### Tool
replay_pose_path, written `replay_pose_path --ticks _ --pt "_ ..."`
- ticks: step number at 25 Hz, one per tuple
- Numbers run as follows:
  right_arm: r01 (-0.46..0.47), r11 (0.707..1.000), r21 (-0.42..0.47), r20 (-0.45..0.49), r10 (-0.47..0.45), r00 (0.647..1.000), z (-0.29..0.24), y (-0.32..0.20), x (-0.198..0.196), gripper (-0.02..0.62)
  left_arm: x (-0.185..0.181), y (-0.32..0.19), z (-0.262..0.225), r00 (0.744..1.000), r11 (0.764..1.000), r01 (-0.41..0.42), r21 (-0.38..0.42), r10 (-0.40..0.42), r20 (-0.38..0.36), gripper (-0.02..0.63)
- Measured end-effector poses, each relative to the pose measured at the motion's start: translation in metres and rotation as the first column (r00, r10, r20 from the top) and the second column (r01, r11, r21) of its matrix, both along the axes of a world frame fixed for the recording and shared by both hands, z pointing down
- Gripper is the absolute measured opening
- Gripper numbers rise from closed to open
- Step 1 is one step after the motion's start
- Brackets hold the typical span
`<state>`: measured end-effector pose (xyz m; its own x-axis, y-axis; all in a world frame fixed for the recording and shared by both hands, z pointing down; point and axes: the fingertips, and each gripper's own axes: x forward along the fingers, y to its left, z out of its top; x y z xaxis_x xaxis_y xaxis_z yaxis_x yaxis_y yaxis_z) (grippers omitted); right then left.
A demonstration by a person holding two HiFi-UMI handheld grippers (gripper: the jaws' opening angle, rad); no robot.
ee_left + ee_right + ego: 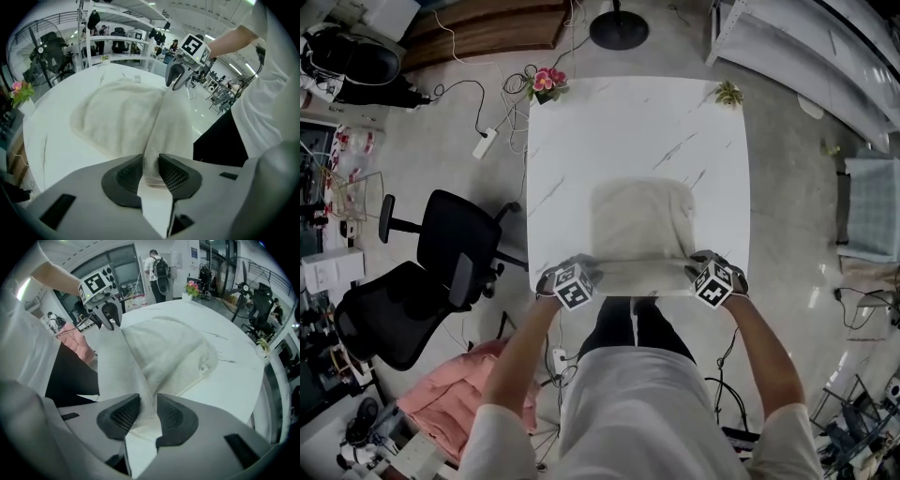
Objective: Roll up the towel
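Note:
A beige towel (642,225) lies on the white marble table (581,122), and its near edge is lifted into a fold along the table's front edge. My left gripper (572,281) holds the left end of that fold, my right gripper (715,279) the right end. In the left gripper view the towel (117,117) runs up between the pads of the left gripper (151,161) and fills the gap, with the right gripper (180,77) at the far end. In the right gripper view the towel (173,352) is pinched in the right gripper (147,411), opposite the left gripper (110,315).
A pink flower pot (547,82) and a small plant (728,92) stand at the table's far corners. Black office chairs (441,253) stand left of the table. A pink cloth (441,394) lies on the floor. The person stands at the front edge.

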<state>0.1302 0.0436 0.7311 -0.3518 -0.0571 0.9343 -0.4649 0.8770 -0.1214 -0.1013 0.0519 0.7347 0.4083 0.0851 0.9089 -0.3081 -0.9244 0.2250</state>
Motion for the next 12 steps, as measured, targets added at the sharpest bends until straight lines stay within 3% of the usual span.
replay_pose_path --ticks 3,7,12 --pt "-0.039 0.998 0.057 -0.026 0.041 0.999 0.006 -0.015 0.007 0.206 -0.003 -0.017 0.008 0.999 0.996 0.031 0.078 -0.033 0.028 0.196" --pt "-0.101 0.994 0.049 -0.022 0.102 0.995 0.015 -0.020 0.011 0.215 -0.006 -0.030 0.016 0.996 0.991 0.075 0.113 -0.080 0.037 0.249" --pt "-0.123 0.990 0.063 -0.022 0.124 0.992 0.022 -0.021 0.010 0.212 -0.006 -0.029 0.022 0.992 0.987 0.116 0.109 -0.121 0.040 0.249"
